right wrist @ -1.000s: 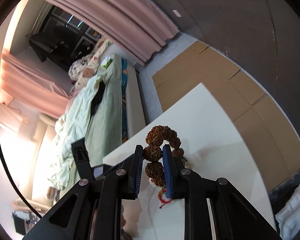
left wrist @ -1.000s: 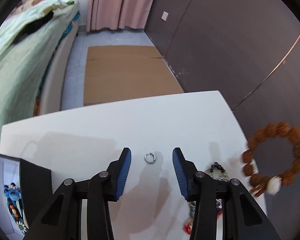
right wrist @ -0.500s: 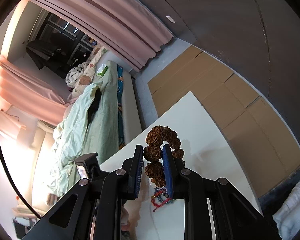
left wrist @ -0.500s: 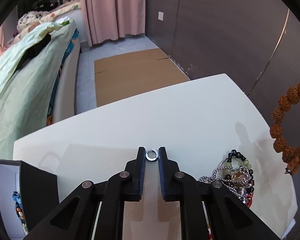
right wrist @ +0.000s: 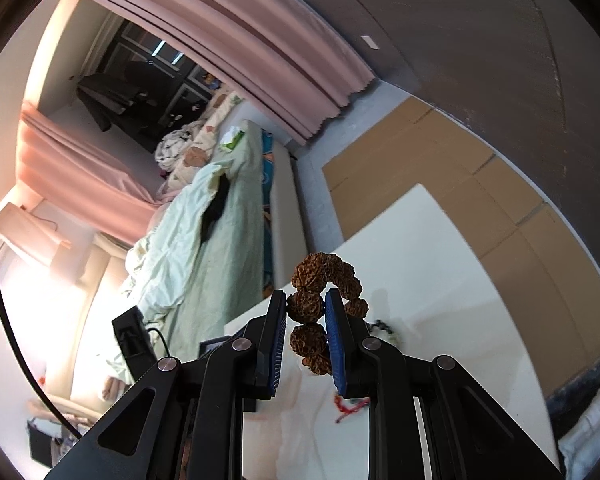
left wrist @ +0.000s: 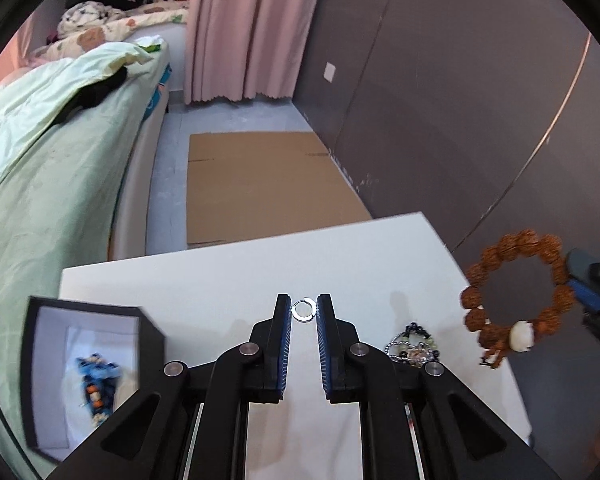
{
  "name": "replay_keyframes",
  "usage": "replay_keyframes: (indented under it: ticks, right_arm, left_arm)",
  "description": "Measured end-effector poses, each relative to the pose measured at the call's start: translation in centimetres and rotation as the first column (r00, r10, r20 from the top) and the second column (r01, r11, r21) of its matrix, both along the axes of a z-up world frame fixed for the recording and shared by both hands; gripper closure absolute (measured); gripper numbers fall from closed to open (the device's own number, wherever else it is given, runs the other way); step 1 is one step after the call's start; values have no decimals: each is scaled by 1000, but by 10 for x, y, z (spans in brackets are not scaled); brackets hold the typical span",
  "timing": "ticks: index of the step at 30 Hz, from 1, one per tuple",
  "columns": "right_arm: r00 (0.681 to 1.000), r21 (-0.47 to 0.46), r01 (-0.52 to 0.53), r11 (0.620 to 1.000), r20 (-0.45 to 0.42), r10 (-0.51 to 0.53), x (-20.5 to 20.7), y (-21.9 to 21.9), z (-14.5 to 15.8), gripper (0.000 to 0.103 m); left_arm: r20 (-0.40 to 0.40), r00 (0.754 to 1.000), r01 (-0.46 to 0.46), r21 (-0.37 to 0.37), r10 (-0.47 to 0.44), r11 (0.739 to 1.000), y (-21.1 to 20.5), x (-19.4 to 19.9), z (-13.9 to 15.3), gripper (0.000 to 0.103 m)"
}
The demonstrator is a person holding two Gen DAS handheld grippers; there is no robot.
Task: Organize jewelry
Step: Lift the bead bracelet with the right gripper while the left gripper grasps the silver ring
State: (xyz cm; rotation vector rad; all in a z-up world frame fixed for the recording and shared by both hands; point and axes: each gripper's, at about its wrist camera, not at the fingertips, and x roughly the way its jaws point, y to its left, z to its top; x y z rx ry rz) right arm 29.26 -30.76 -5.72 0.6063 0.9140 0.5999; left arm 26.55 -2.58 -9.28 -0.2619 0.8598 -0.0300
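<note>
Left wrist view, ring [left wrist: 304, 311] pinched between left tool [left wrist: 304, 312] tips

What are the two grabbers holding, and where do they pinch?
The left gripper pinches a small silver ring by its two sides. The right gripper pinches the brown bead bracelet on one bead.

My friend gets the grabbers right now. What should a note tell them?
Left gripper: shut on the small silver ring, lifted above the white table.
Right gripper: shut on the brown bead bracelet, held in the air.
Black jewelry box: open at the table's left, with a blue beaded piece inside.
Done: one piece boxed, two picked up.
Left: put away the ring and bracelet, then the tangled pile of jewelry on the table.
</note>
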Motion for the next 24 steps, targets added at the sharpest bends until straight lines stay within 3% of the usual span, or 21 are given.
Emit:
replay_keyframes:
  ticks: [13, 24]
  right_arm:
    - [997, 32, -61, 998, 50, 59, -19, 32, 5, 82]
    - [985, 24, -143, 989, 101, 140, -42, 76, 9, 82]
  left_arm:
    - [75, 991, -104, -42, 107, 994, 51, -50, 36, 90]
    - [41, 980, -194, -58, 196, 979, 96, -80, 29, 90]
